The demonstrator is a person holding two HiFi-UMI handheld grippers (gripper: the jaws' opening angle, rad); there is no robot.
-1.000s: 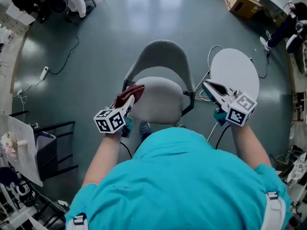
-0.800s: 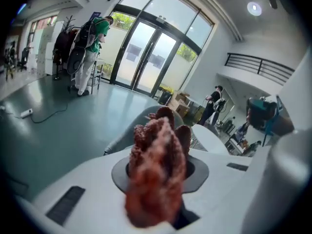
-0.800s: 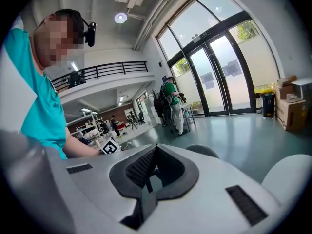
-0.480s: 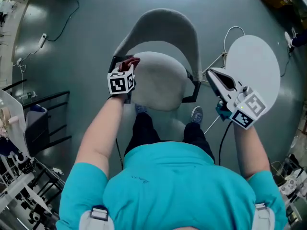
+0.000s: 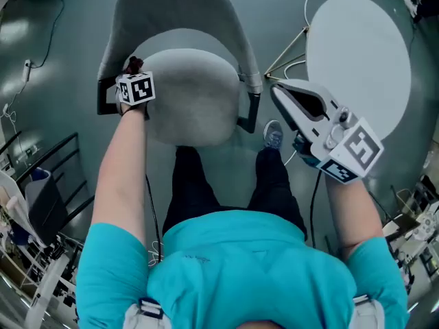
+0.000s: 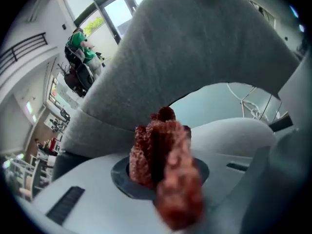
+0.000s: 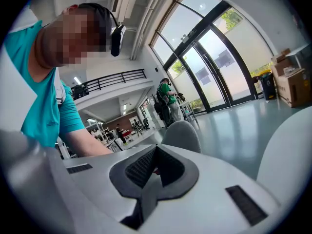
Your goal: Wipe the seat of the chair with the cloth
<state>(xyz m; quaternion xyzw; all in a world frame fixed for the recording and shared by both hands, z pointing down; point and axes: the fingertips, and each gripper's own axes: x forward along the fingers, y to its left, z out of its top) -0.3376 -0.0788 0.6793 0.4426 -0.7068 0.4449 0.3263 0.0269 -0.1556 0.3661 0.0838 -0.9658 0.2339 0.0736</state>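
**Cloth now farther back on the seat**

Has slid the left gripper (image 5: 132,69) rearward along the seat (image 5: 192,105), up beside the armrest (image 5: 105,103). Pinches the red cloth (image 6: 163,165) firmly at the seat's left edge. Holds the right gripper (image 5: 276,90) aside, jaws together, empty.

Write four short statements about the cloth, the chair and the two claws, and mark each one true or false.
1. The left claw grips the dark red cloth. True.
2. The cloth is at the right edge of the seat. False: it is at the seat's left side.
3. The right claw holds nothing. True.
4. The right claw rests on the seat. False: it is held off to the right of the chair, near the round white table.
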